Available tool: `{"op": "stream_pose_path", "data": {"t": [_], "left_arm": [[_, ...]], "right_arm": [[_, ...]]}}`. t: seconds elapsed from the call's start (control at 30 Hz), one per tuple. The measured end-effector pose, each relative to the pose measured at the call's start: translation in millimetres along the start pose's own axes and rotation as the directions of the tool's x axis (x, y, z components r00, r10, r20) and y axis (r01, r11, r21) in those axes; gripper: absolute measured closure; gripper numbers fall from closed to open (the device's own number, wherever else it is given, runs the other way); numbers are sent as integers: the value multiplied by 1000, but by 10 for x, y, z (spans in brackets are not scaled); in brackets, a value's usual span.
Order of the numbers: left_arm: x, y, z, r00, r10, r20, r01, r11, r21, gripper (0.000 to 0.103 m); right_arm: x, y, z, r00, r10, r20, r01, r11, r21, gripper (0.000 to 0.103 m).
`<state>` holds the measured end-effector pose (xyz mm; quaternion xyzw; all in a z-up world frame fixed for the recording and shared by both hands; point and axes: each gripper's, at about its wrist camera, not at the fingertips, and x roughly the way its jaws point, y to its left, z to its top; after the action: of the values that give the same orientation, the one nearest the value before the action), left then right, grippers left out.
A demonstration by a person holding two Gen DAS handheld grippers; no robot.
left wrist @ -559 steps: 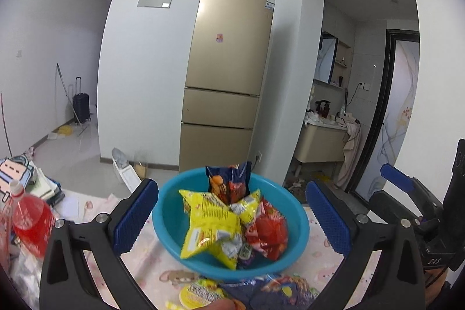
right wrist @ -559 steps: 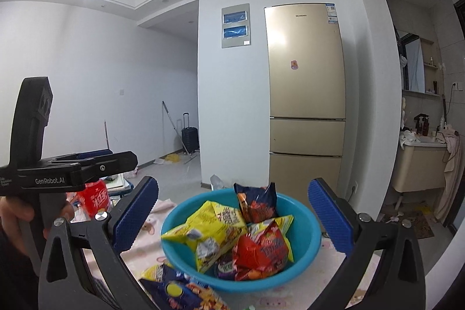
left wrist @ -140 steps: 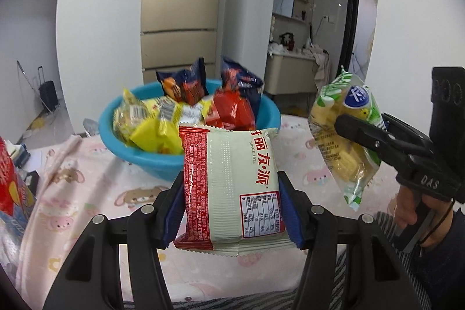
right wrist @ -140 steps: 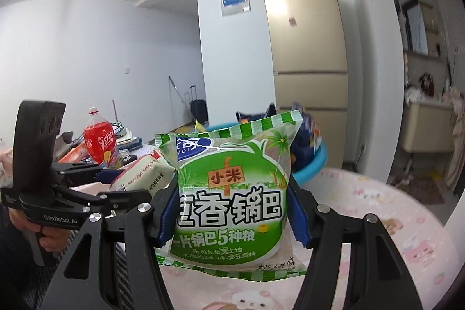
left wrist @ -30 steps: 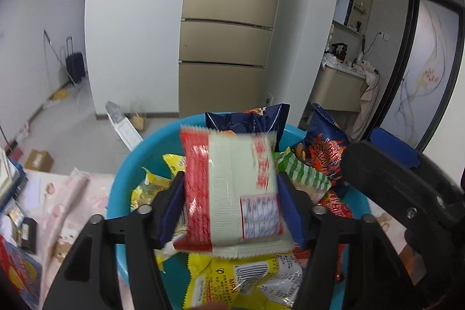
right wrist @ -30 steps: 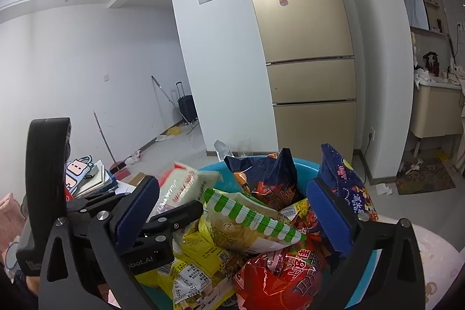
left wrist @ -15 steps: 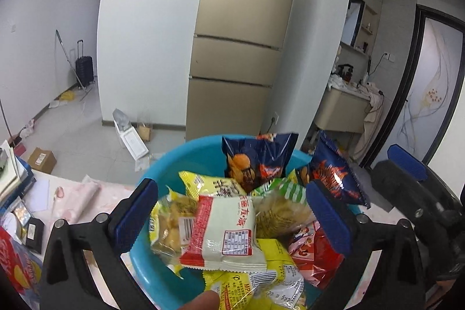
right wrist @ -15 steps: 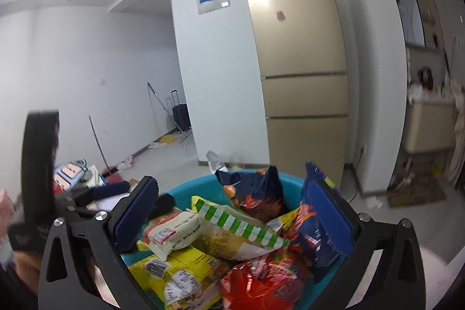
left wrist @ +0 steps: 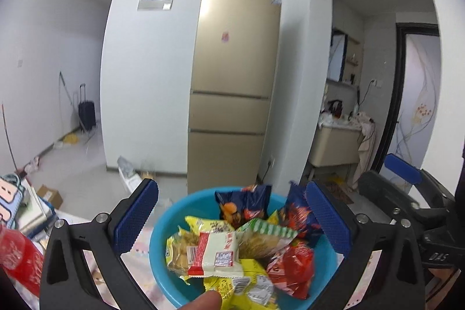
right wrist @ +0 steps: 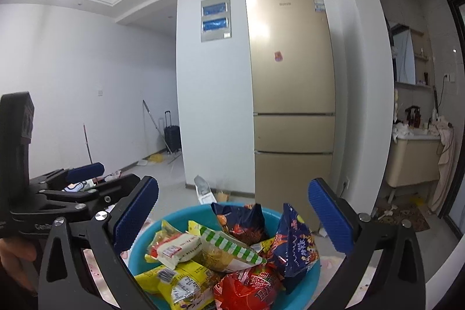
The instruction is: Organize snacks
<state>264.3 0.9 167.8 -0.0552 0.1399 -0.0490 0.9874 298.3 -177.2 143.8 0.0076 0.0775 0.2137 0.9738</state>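
A blue bowl (left wrist: 165, 225) (right wrist: 305, 286) stands on the table, heaped with snack packets. The white-and-red packet (left wrist: 216, 253) (right wrist: 177, 247) lies on top at the left, beside the green-striped packet (left wrist: 266, 234) (right wrist: 226, 250). Dark blue bags (left wrist: 242, 205) (right wrist: 293, 243), yellow packets (left wrist: 247, 285) and a red one (right wrist: 250, 291) fill the remaining room. My left gripper (left wrist: 231, 218) hangs open above the bowl with nothing between its fingers. My right gripper (right wrist: 232, 215) is open and empty too, above the bowl's near side.
A gold fridge (left wrist: 235, 77) stands against the white wall behind the table. A red drink bottle (left wrist: 17, 260) and books (left wrist: 20, 208) sit at the table's left. The tablecloth (left wrist: 136, 260) is pink. A washbasin cabinet (right wrist: 415, 161) stands at the right.
My left gripper let go of the white-and-red packet, which now lies in the bowl. Both grippers have since risen and drawn back, and the bowl looks smaller and lower.
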Motion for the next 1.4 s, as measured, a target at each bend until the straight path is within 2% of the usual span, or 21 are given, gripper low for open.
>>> {"op": "stream_pose_path", "data": {"t": [0.2, 0.3, 0.5, 0.63, 0.83, 1.1, 1.17, 1.33, 1.4], "left_arm": [[-457, -126, 163, 998, 24, 61, -26, 999, 29, 0], [-708, -215, 164, 997, 26, 72, -31, 997, 68, 0], [-1227, -439, 55, 995, 42, 87, -50, 995, 88, 0], [-1662, -629, -54, 988, 80, 129, -97, 987, 130, 0], [-2142, -756, -246, 983, 82, 164, -108, 983, 152, 0], [-2392, -852, -611, 972, 110, 209, -150, 971, 187, 0], [-2385, -859, -720, 966, 120, 228, -166, 966, 197, 0], [-2232, -720, -1012, 983, 71, 172, -101, 980, 170, 0], [-2163, -692, -1100, 987, 73, 146, -98, 981, 170, 0]], "right_arm": [[-305, 68, 146, 997, 67, 38, -66, 998, -2, 0], [-495, 166, 166, 999, 35, 33, -33, 997, -63, 0], [-1014, 297, 107, 996, 53, 68, -49, 997, -62, 0], [-1399, 386, 75, 992, 67, 111, -60, 996, -66, 0], [-1826, 477, -36, 982, 94, 163, -85, 994, -64, 0], [-2045, 533, -323, 981, 103, 162, -93, 994, -65, 0], [-2033, 526, -389, 984, 78, 161, -67, 995, -76, 0], [-1943, 490, -644, 987, 95, 127, -86, 994, -73, 0], [-1893, 494, -756, 990, 96, 103, -88, 993, -77, 0]]}}
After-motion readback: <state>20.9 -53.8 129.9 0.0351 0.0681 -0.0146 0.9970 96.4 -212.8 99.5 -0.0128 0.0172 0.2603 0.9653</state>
